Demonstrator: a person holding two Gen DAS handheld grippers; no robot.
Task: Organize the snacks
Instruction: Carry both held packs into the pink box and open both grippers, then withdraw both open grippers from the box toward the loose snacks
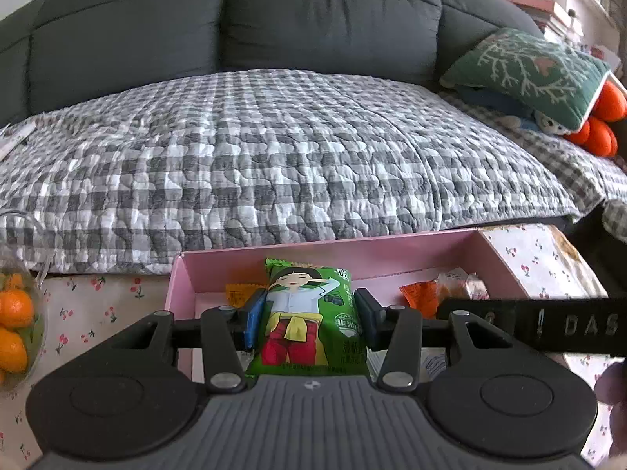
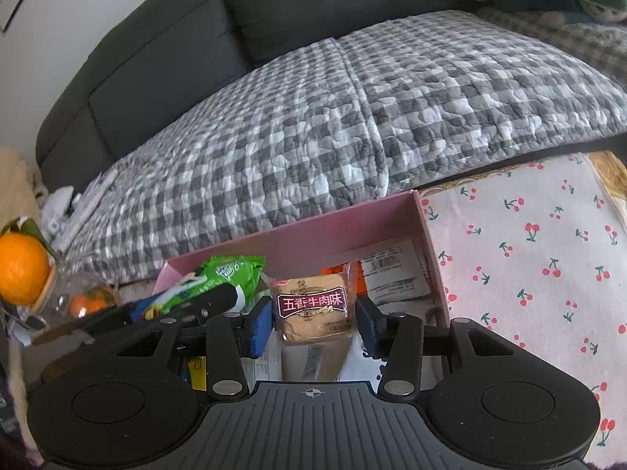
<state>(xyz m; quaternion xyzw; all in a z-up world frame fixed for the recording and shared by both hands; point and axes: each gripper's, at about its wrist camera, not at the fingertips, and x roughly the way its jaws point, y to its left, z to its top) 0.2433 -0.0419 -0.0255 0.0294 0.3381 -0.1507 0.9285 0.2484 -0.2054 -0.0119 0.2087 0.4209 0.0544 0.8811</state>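
My left gripper (image 1: 309, 319) is shut on a green snack packet with a cartoon girl (image 1: 309, 313), held over the pink box (image 1: 219, 270). My right gripper (image 2: 313, 321) is shut on a brown biscuit packet with a red label (image 2: 313, 305), also over the pink box (image 2: 333, 231). The green packet (image 2: 223, 278) and the left gripper's finger (image 2: 211, 301) show at the left of the right wrist view. Orange wrapped snacks (image 1: 421, 293) and a clear-wrapped one (image 1: 466, 284) lie in the box. White packets (image 2: 392, 274) lie in the box's right end.
The box sits on a cherry-print tablecloth (image 2: 529, 258) in front of a dark sofa (image 1: 235, 31) with a checked quilt (image 1: 274, 156). A clear bowl of oranges (image 1: 15, 321) stands at the left. A green cushion (image 1: 529, 66) lies at the sofa's right.
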